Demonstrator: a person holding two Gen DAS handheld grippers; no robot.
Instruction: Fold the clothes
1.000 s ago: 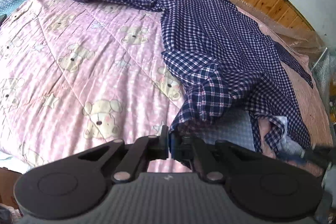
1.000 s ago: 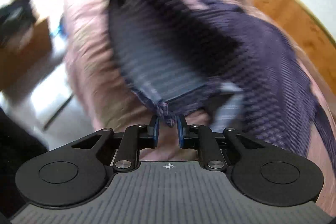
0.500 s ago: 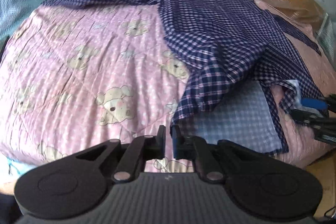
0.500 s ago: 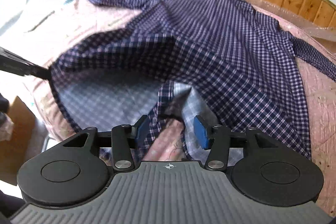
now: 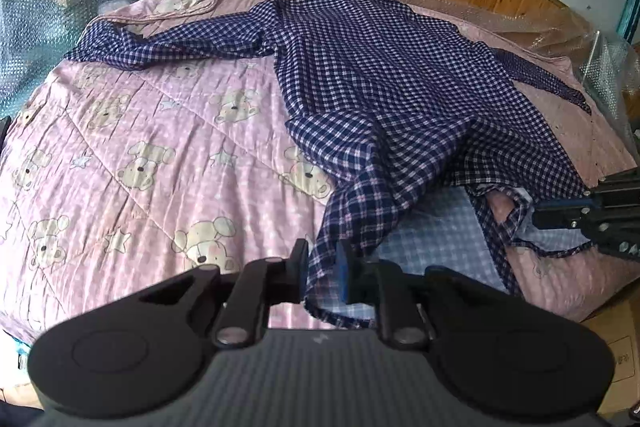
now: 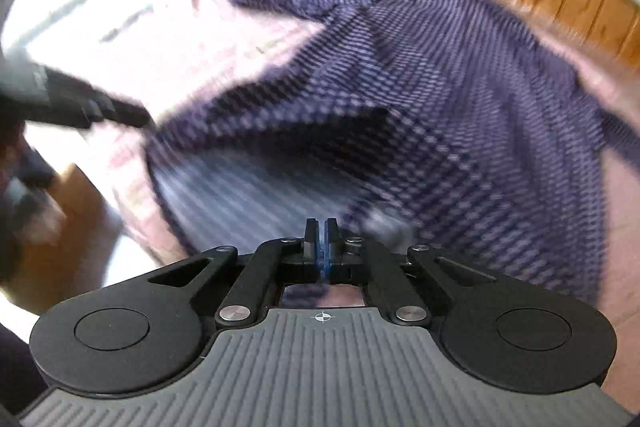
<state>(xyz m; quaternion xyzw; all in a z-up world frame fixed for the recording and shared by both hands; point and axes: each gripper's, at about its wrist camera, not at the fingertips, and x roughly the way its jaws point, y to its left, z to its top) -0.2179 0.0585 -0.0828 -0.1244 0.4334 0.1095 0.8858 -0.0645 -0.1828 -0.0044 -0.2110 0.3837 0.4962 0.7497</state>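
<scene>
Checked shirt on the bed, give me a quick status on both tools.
Left tool open, hem of checked shirt between its fingers. Right tool shut, grip unclear through blur. Shirt half spread on pink quilt. Nothing in the way.

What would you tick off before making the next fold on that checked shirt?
1. Left gripper holds shirt hem: not ok, fingers apart, cloth loose between them.
2. Right gripper closed: ok.
3. Cloth caught in right gripper: cannot tell, view blurred.
4. Far sleeve laid out on quilt: ok.
5. Near front panel flat: not ok, bunched, pale inside showing.
</scene>
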